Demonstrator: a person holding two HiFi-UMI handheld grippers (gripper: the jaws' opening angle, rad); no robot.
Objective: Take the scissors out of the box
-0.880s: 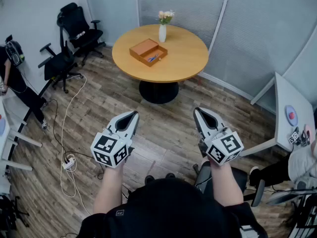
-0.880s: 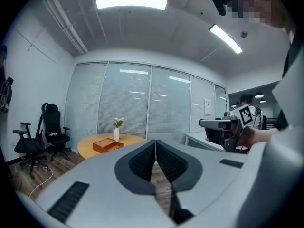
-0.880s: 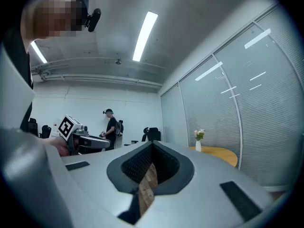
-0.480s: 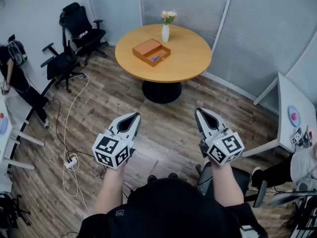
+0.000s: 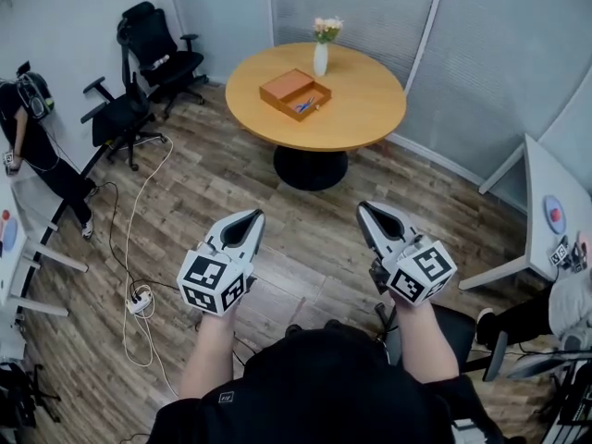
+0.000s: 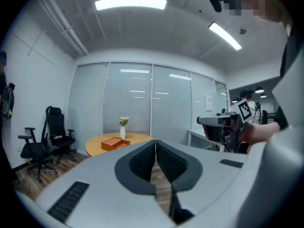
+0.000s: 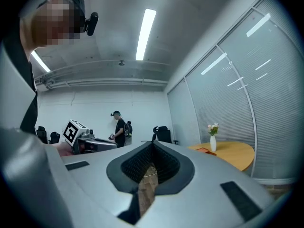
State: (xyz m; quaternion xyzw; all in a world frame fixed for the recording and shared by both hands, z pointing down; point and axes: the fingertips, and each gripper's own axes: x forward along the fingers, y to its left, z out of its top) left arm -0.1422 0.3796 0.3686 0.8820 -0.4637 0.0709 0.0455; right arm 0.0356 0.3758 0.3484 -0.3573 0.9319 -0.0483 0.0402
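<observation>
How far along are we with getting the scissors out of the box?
Nothing is done yet: the scissors lie in the open box on the round table across the room. Nothing is in hand: the left hand-held gripper and the right hand-held gripper are shut and empty. Left: approach, grasp, lift them out.

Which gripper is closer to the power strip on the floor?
Left. The left gripper hangs just right of the power strip in the head view; the right gripper is farther right, past the left one.

No legible txt; wall notice [image 6: 209, 102] too blurry to read.
</observation>
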